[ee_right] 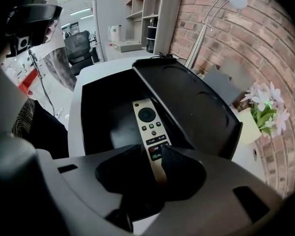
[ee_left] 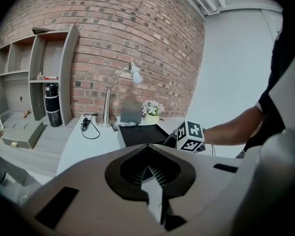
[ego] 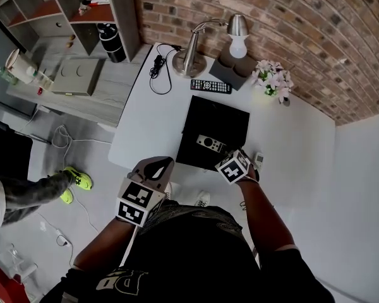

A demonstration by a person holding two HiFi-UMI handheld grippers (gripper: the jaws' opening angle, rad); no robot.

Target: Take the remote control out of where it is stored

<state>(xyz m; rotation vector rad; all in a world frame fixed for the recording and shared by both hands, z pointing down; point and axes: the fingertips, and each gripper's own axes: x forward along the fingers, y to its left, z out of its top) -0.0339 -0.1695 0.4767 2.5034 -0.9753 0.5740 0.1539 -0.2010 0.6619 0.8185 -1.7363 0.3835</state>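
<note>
A slim pale remote control (ego: 210,142) (ee_right: 150,127) lies lengthwise inside an open black box (ego: 218,115), whose lid (ee_right: 187,102) leans back to the right of the tray (ee_right: 96,112). My right gripper (ego: 225,153) (ee_right: 155,154) reaches into the box's near end. Its jaws stand apart on either side of the remote's near end, and I see no firm squeeze. My left gripper (ego: 158,164) (ee_left: 148,170) hovers at the table's front left edge, away from the box. Its tips meet with nothing between them.
On the white table (ego: 290,144) behind the box are a second, black remote (ego: 210,86), a desk lamp (ego: 192,59), a grey holder (ego: 234,71), a flower pot (ego: 271,77) and a coiled cable (ego: 158,68). A person with bright shoes (ego: 76,180) stands at left.
</note>
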